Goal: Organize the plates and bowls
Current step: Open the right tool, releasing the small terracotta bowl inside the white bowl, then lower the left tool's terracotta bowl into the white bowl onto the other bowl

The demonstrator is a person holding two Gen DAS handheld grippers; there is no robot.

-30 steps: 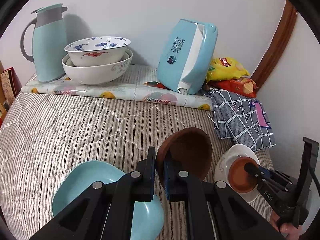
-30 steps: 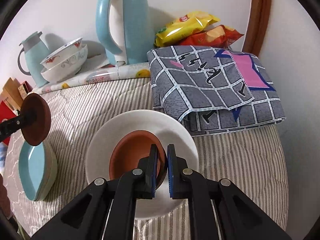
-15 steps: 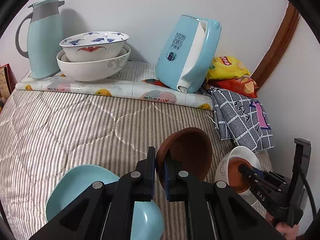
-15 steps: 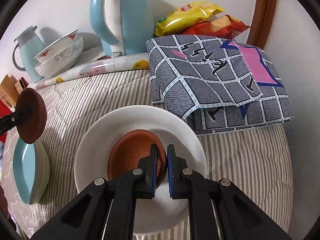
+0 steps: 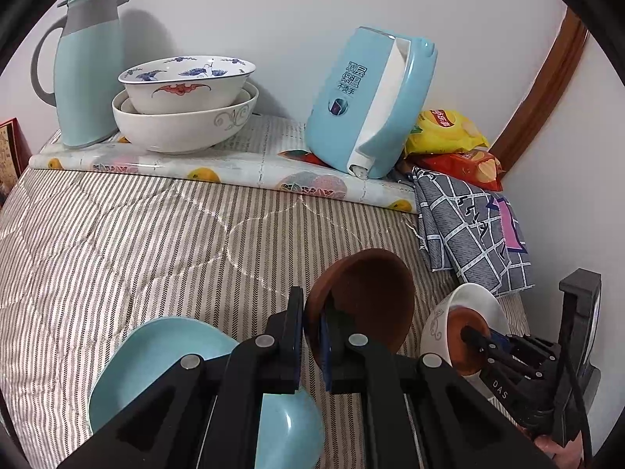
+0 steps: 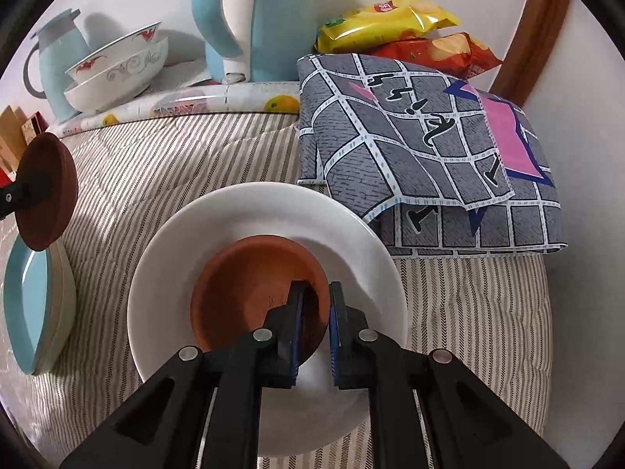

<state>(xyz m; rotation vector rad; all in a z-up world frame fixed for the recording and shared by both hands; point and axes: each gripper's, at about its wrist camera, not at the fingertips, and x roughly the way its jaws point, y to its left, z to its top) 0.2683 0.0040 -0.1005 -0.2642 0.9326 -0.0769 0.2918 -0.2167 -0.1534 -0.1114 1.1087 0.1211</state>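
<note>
While both grippers clamp brown dishes, the striped bed (image 5: 136,242) carries the rest.
Far left, stacked bowls (image 5: 183,117); near right, a white plate (image 6: 250,219) under the right gripper's (image 6: 314,301) brown saucer (image 6: 250,273), rim pinched; left gripper (image 5: 311,312) pinches another brown dish (image 5: 371,297) aloft above blue plates (image 5: 156,355).

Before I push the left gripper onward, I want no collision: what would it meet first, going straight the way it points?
Probably the striped quilted cover. The left gripper, shut on the dark brown round saucer, aims down at bare cover beyond the light blue plate; depth is unclear.
</note>
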